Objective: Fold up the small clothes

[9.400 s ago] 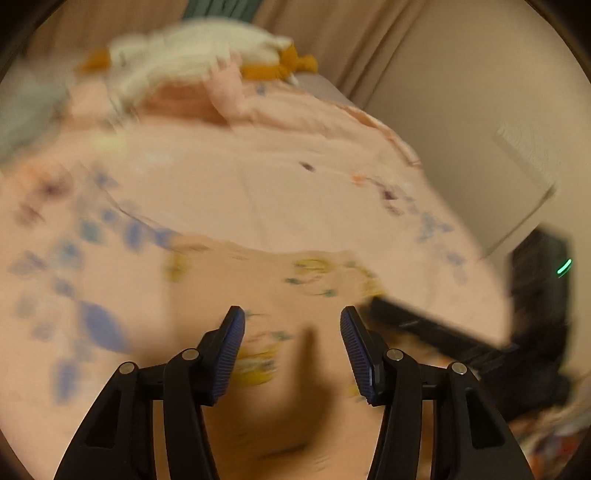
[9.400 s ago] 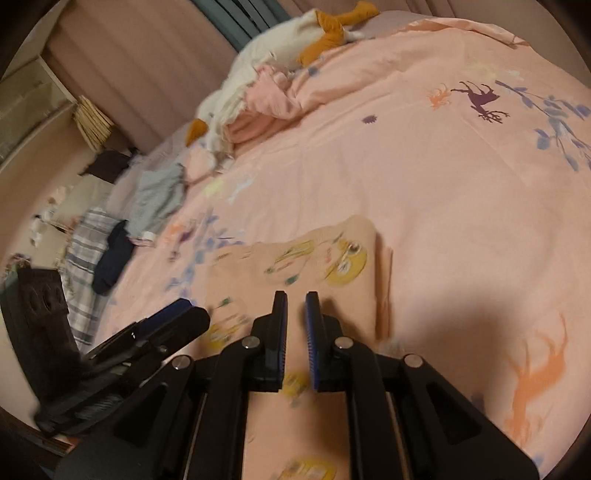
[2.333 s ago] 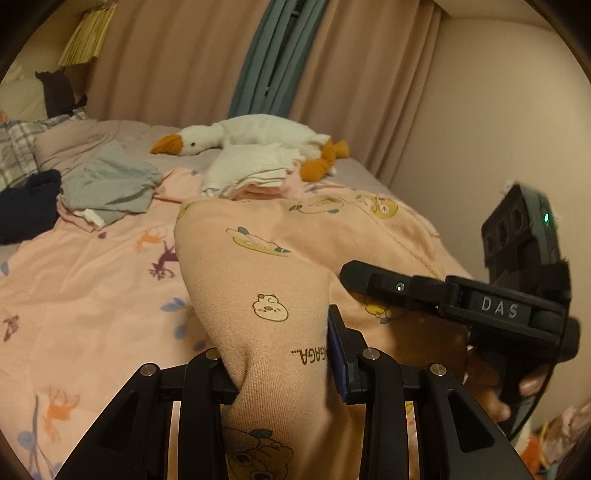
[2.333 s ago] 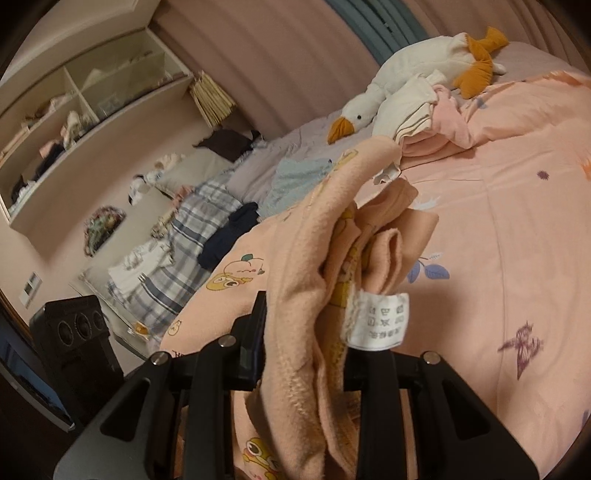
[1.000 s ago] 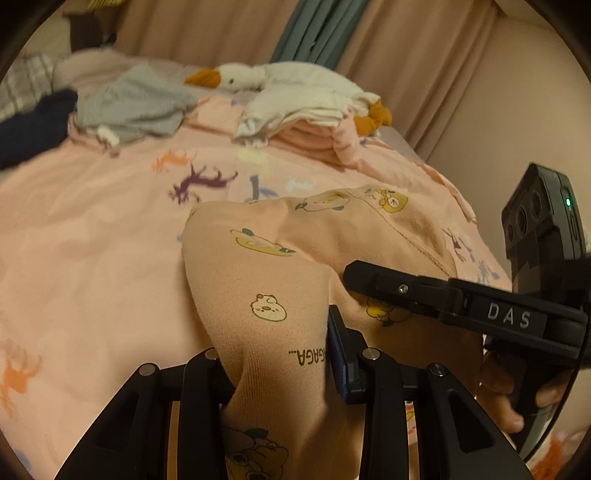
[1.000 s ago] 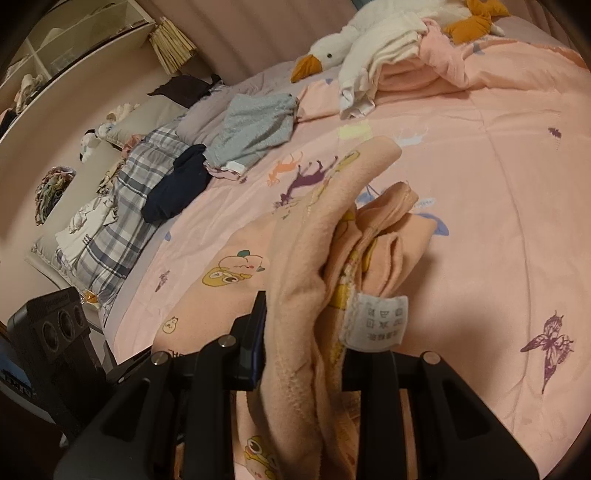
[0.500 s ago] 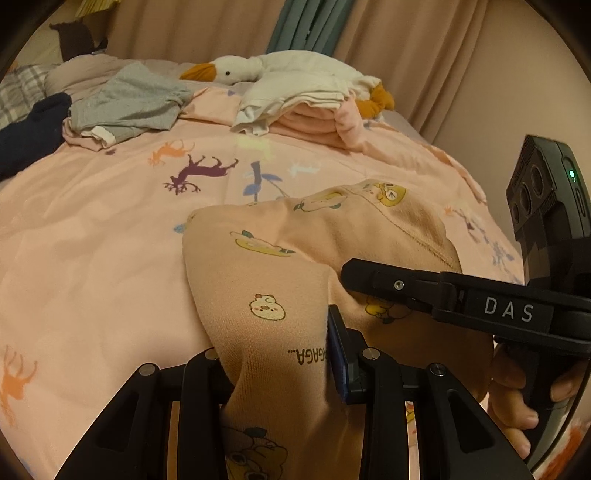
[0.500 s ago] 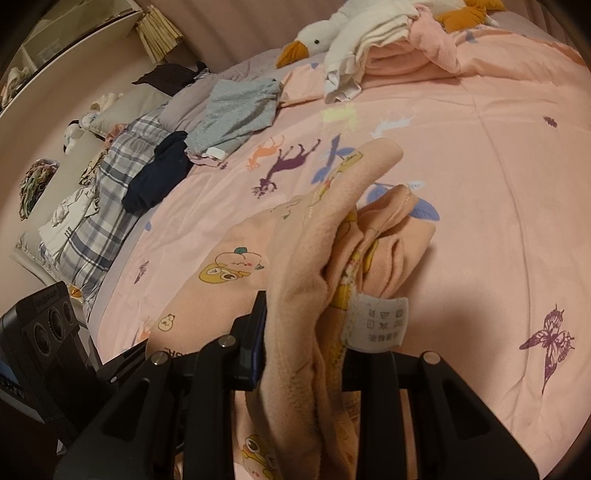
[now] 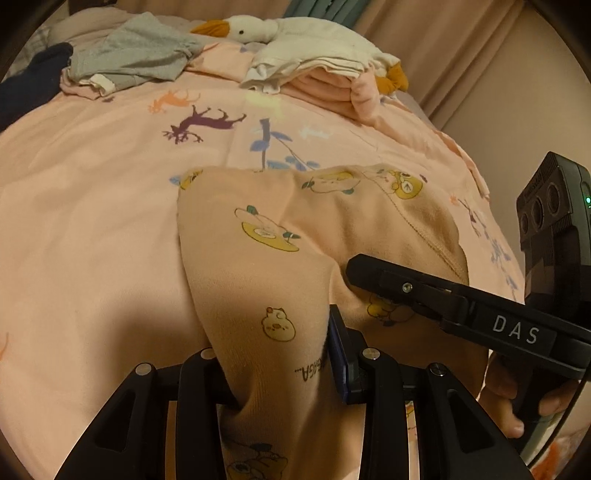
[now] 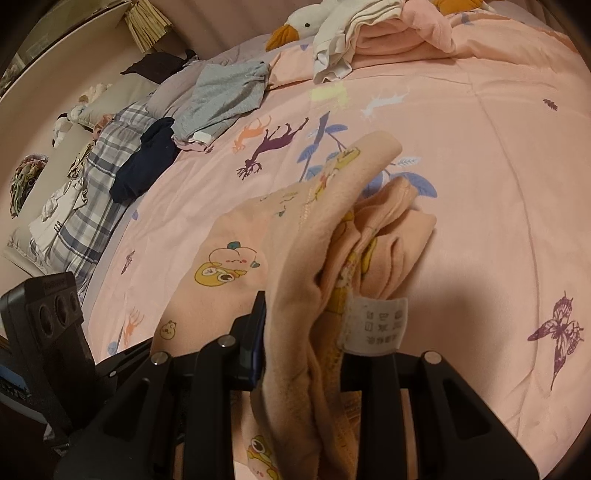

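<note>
Two hand-held grippers worked over a wide pink bedsheet printed with deer and plants (image 9: 92, 221), where a long white plush goose with an orange beak (image 9: 295, 33) lay at the far edge beside a stack of folded cream and pink clothes (image 9: 325, 79) and a crumpled grey garment (image 9: 136, 59). The small peach fleece garment with cartoon animal prints (image 9: 295, 229) hung between the tools, its far end draped on the sheet. The left gripper (image 9: 277, 369) was clamped on one bunched edge, the right gripper (image 10: 306, 354) clamped on several gathered layers by the white care label (image 10: 375, 321). The thick, uneven bunch could slip from the right jaws, or the layers could land twisted, spoiling the fold.
</note>
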### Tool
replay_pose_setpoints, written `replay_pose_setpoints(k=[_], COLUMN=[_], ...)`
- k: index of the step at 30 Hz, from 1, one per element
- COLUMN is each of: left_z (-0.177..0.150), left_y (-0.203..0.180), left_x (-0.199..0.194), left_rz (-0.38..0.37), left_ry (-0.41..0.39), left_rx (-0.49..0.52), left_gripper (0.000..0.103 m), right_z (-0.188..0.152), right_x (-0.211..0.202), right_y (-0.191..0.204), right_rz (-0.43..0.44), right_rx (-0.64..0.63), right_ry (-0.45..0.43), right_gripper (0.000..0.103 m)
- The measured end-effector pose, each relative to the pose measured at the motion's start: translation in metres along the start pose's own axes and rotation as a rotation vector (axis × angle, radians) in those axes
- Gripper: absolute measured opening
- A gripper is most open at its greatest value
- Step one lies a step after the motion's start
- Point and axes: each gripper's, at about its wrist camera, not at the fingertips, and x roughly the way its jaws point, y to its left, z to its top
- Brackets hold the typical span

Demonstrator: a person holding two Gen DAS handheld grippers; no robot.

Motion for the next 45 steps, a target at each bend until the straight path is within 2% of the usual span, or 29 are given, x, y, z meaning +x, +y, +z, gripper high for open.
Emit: replay_pose_setpoints(k=[12,15,26,31,36,41,43,45], left_z=[-0.002,-0.003,-0.004,-0.005,-0.007,-0.003,-0.001,-0.001], left_y=[-0.003,-0.004,-0.005,-0.009,-0.006,0.009,0.015,0.019], left_x=[0.007,0.009,0.011,-0.009,-0.058,-0.092,-0.101,-0.107], left_rz=[0.037,0.054,0.071,0.095,0.132,0.196,0.166,0.146], left_ry=[0.029,0.03,0.02,-0.002,-0.129,-0.261,-0.27,-0.303], left_rx=[0.011,0.029,0.055,0.088,0.103,0.057,0.032,0.001], left_gripper=[0.036,0.041,0.042,0.042,0.042,0.042,0.042,0.042], right_z=[-0.004,-0.004,-0.006,-0.001,-0.001,-0.001,0.0,0.002], right_x=[0.008,0.013,0.021,0.011,-0.019,-0.048,-0.061,-0.071], right_y=[-0.01,-0.014,-0.021,-0.023,-0.008,0.013,0.012,0.006], right_rz=[-0.008,-0.024,-0.021,0.0,0.011,-0.1,-0.138,-0.12], right_rx=[0.03,0.041,0.051,0.125,0.119,-0.004,-0.023,0.002], right_ry=[0.027,0.038,0.045,0.076,0.034,-0.028,-0.071,-0.105], right_gripper=[0.03,0.031,0.031,0.036,0.035,0.036,0.036,0.036])
